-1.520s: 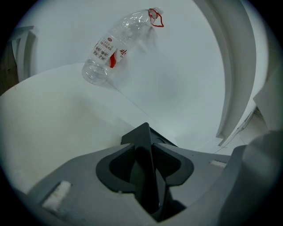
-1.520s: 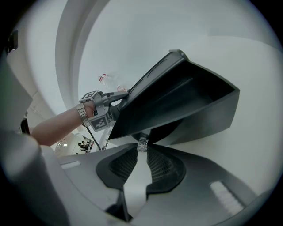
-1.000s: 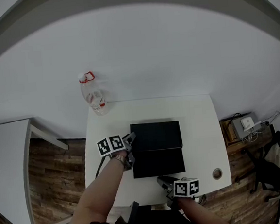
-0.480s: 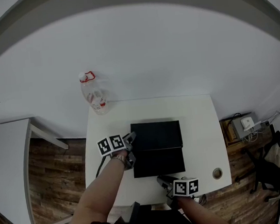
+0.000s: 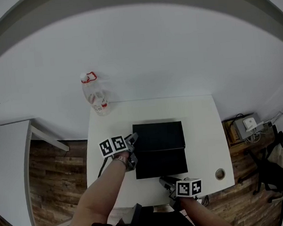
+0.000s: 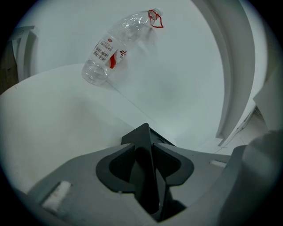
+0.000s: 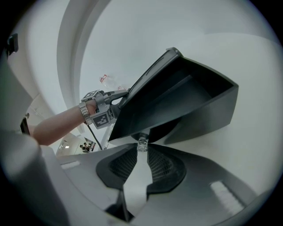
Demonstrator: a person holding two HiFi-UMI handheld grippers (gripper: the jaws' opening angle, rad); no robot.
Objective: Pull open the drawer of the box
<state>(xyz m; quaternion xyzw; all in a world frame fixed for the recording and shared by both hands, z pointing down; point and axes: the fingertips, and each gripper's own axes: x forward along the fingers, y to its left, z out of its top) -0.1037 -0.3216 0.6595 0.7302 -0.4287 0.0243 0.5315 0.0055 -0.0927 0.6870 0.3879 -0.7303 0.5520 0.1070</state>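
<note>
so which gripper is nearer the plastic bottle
Left. The left gripper clamps the box's left edge, on the bottle's side; the right gripper, jaws just opened with the drawer knob between them, is at the table's near edge.

I am finding no print that I can actually read. The clear bottle is carrying a white-and-red label, but its lines are showing too small and blurred. The left cube and right cube are showing only black-and-white square markers.

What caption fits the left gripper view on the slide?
Left gripper jaws clamped on a corner of the black box, clear plastic bottle on the white table behind.
</note>
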